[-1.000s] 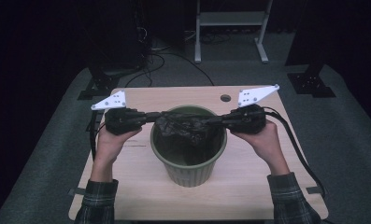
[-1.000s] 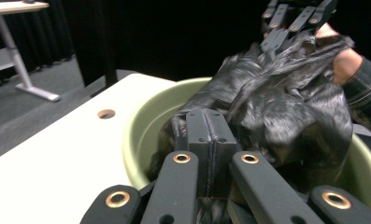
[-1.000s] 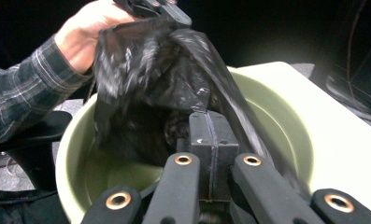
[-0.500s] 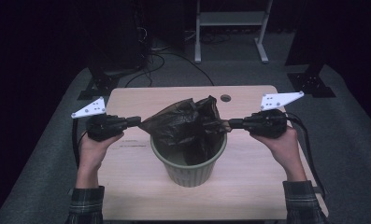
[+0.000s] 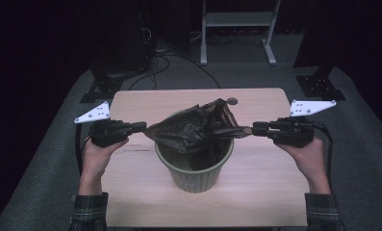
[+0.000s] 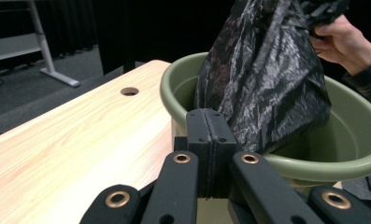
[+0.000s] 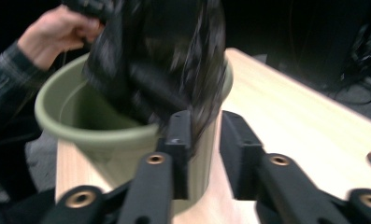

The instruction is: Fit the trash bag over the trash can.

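Note:
A green bin [image 5: 193, 168] stands mid-table with a black plastic bag [image 5: 193, 127] pulled up out of it and stretched sideways. My left gripper [image 5: 143, 127] is left of the bin, shut on the bag's left edge; its own view has the jaws pressed together [image 6: 212, 135] in front of the bag [image 6: 262, 79]. My right gripper [image 5: 255, 129] is right of the bin. Its jaws have just been opening and stand apart [image 7: 206, 126], with the blurred bag [image 7: 164, 60] hanging against one jaw, unpinched.
The light wooden table [image 5: 256, 192] has a round cable hole [image 5: 232, 101] at its back edge. Behind it on dark carpet are a white metal stand [image 5: 236, 29] and cables [image 5: 164, 53]. Black equipment bases sit at both back corners.
Both hands moved outward from the bin, drawing the bag up and stretching it wide. The right gripper's jaws have parted.

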Tool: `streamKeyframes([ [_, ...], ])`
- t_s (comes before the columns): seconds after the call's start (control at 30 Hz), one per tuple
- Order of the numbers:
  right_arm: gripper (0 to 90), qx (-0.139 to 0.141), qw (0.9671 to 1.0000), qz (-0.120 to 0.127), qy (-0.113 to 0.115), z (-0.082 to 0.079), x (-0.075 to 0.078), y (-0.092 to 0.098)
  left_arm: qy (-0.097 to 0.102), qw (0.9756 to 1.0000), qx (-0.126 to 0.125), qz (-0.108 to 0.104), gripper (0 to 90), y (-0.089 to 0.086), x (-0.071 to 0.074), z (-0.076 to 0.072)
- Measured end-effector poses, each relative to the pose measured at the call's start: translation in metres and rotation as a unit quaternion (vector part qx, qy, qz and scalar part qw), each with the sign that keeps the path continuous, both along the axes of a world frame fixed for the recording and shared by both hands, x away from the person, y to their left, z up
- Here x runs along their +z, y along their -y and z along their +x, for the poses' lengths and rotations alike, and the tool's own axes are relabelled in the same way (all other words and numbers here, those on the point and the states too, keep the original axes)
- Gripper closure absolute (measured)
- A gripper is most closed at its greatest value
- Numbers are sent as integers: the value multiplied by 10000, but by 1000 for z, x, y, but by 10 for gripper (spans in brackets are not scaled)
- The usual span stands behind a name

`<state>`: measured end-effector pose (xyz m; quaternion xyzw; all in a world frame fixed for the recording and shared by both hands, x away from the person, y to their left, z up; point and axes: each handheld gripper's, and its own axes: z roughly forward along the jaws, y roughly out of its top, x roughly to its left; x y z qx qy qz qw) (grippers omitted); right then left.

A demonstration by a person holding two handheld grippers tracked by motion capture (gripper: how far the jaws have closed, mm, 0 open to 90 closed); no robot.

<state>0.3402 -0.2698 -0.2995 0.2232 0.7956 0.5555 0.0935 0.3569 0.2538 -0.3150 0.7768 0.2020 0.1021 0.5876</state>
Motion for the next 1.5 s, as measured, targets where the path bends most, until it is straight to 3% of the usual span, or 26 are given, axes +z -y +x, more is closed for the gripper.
streamKeyframes([
  [0.23,589,114,9998,149,106,22,19,-28,30,10000,-73,8,894,0,1,-1],
  [0.33,566,188,9996,210,77,34,22,-42,53,9999,-93,-18,846,-1,3,-2],
  [0.43,604,301,9993,198,32,44,21,-57,152,9998,-86,-40,687,-1,7,-3],
  [0.5,775,419,9990,171,2,49,20,-64,258,9996,-112,-53,599,1,13,-5],
  [0.6,893,553,9984,89,64,52,21,-75,400,9990,-178,-105,513,6,22,-6],
  [0.7,898,602,9982,48,70,54,23,-84,477,9983,-305,-125,481,17,30,-3],
  [0.97,898,673,9977,-73,82,57,25,-98,426,9964,-680,263,434,62,43,15],
  [1.07,898,684,9976,-64,86,56,26,-98,336,9962,-571,563,488,73,34,25],
  [1.13,898,685,9976,-70,114,56,26,-97,281,9951,-637,696,685,74,28,30],
  [1.17,897,662,9977,-68,125,55,27,-96,241,9946,-703,719,826,74,26,31],
  [1.2,896,633,9979,-75,146,55,27,-95,224,9946,-716,715,891,74,24,32],
  [1.27,888,536,9983,-100,214,54,28,-94,216,9952,-571,767,897,72,22,34],
  [1.33,793,361,9989,-103,278,54,29,-92,246,9969,-398,626,898,66,21,35],
  [1.37,786,304,9991,-83,268,55,28,-91,267,9976,-311,550,898,63,21,35],
  [1.5,672,309,9994,-29,178,53,26,-88,329,9983,3,474,898,50,21,35],
])
